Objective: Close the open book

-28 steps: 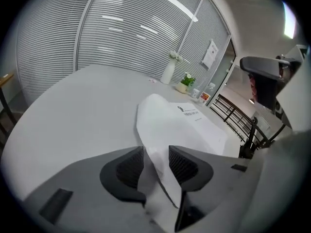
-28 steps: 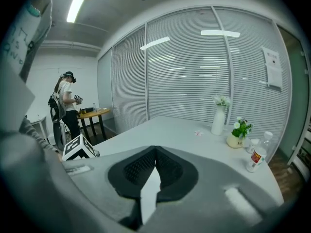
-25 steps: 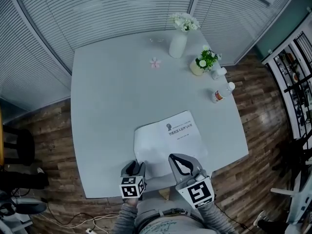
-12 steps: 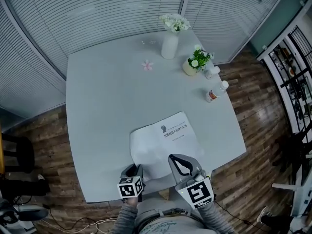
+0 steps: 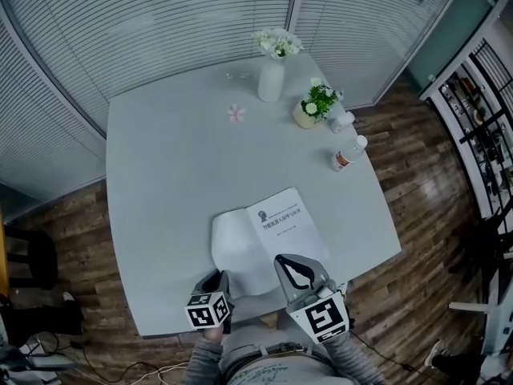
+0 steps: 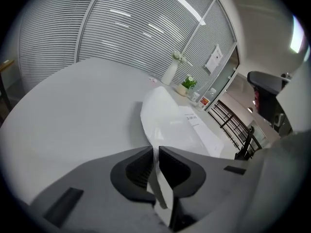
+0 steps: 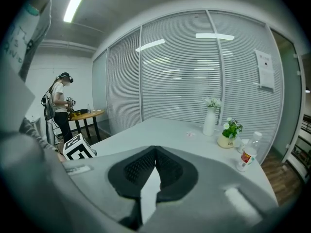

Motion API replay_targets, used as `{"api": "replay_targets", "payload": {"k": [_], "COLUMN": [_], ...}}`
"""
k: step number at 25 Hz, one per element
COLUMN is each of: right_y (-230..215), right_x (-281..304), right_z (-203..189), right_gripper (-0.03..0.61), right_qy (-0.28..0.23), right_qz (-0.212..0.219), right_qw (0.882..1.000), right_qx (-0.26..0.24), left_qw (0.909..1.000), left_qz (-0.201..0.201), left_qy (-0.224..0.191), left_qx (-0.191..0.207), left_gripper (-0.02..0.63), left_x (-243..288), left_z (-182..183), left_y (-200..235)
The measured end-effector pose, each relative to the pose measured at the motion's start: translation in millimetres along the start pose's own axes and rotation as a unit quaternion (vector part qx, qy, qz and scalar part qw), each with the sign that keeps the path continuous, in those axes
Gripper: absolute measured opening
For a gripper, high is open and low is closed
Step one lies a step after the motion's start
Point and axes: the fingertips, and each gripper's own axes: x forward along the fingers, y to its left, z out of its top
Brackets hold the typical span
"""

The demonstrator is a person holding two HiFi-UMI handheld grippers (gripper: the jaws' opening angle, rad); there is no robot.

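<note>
The open book [image 5: 276, 219] lies flat near the table's front edge, with a blank left page and a printed right page. My left gripper [image 5: 219, 277] is at the book's near left corner. Its jaws are closing, and a thin white page edge [image 6: 163, 191] runs up between them with a narrow gap still showing. In the left gripper view the book [image 6: 170, 120] stretches away beyond the left gripper [image 6: 155, 149]. My right gripper [image 5: 287, 263] hovers over the book's near right part. In its own view the right gripper [image 7: 155, 148] is shut with nothing held.
At the table's far right stand a white vase of flowers [image 5: 271, 79], a small potted plant [image 5: 309, 111], a small white jar [image 5: 342, 121] and a bottle [image 5: 345, 155]. A pink paper flower [image 5: 235, 113] lies nearby. A person [image 7: 60, 106] stands at a round table off to the left.
The left gripper's jaws have narrowed from wide open to nearly together around the book's left page edge. The right gripper has barely moved. The head view has shifted slightly.
</note>
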Motion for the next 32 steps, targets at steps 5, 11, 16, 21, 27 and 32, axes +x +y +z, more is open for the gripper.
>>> {"api": "replay_targets", "payload": {"k": [5,11,16,21,27,32], "right_y": [-6,-15,-26,-40,-59,-76], "right_x": [-7,-18,-28,-41,-52,-60], "right_z": [1,3,3,1,1,-2], "right_gripper": [0.002,0.002,0.002,0.002,0.002,0.002], "right_qy": [-0.005,-0.012,-0.018,-0.023,-0.027,-0.033], "right_qz": [0.001,0.003,0.001,-0.002,-0.002,0.005], "right_qw": [1.000,1.000,1.000,1.000,1.000,0.999], "right_qx": [-0.003,-0.005,-0.006,-0.005,-0.008,-0.013], "left_qw": [0.9999,0.9996,0.9992,0.9988,0.9980,0.9978], "left_qz": [-0.005,-0.009,-0.015,-0.021,-0.027,-0.027], "left_qy": [-0.012,-0.024,-0.033,-0.034,-0.032,-0.031], "left_qx": [0.005,0.010,0.019,0.028,0.047,0.052], "left_gripper": [0.028,0.023,0.023,0.023,0.021,0.017], "left_x": [-3,-4,0,7,19,34], "left_z": [10,16,22,27,31,31], "left_y": [-13,-31,-51,-75,-106,-129]}}
